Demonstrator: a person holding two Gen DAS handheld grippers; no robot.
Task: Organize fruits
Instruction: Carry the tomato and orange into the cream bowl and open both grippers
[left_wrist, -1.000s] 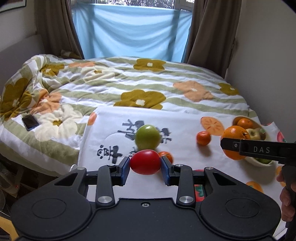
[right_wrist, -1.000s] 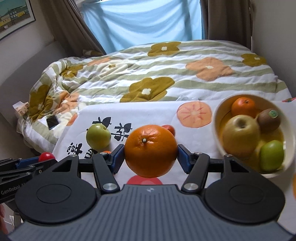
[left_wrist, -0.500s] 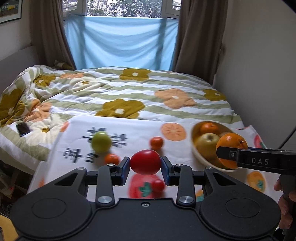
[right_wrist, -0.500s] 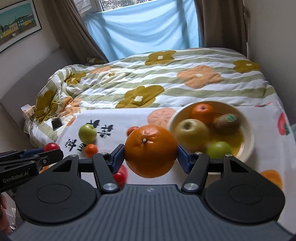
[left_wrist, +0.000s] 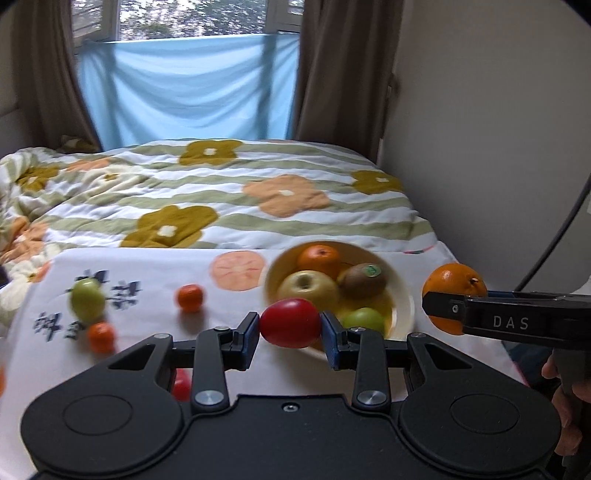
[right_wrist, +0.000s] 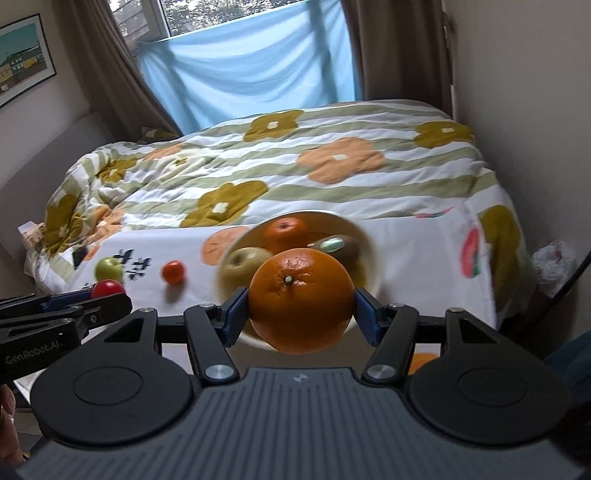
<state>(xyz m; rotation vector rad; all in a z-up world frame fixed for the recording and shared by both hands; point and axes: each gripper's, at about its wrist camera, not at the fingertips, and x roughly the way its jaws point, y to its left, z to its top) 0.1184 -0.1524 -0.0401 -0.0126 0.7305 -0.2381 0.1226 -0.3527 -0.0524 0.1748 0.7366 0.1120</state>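
Fruit you carry, tomato (left_wrist: 290, 323) pinched in your left gripper (left_wrist: 290, 332) and orange (right_wrist: 300, 300) in your right (right_wrist: 300, 314), has swung from the cloth toward the bowl (left_wrist: 402, 295), ready to drop.

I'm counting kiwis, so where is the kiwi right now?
The kiwi lies in the bowl, on its right side in the left wrist view, beside the yellow apple and before the small orange.

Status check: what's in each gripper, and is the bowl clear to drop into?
Left gripper shut on red tomato. Right gripper shut on big orange. Bowl ahead, already crowded: apple, kiwi, orange, green fruit. No obstruction.
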